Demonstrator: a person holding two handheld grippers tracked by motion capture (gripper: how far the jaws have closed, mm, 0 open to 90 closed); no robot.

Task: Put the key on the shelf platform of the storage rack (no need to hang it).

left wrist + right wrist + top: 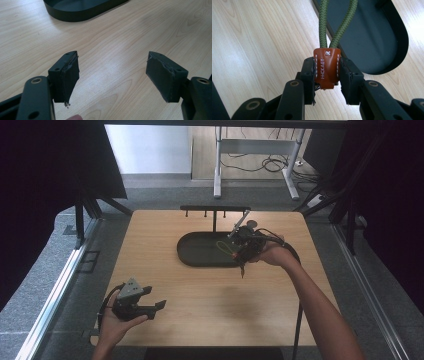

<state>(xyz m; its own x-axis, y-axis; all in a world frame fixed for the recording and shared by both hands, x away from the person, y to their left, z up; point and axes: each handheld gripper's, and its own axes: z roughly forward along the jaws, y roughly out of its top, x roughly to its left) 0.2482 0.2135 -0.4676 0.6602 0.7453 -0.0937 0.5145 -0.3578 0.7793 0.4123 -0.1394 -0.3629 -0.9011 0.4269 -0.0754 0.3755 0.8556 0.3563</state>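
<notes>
Lower left of high view: my left tongs [159, 306] low over bare worktop [210, 290], jaws spread wide, nothing between. Centre, upper half: black oval tray [200, 251] on worktop, hook rack [215, 209] behind it. Right of centre: my right tongs [327, 71] clamped on brown leather tab [327, 68] of green cord loop [337, 27], held at tray's right end, cord over tray.
</notes>
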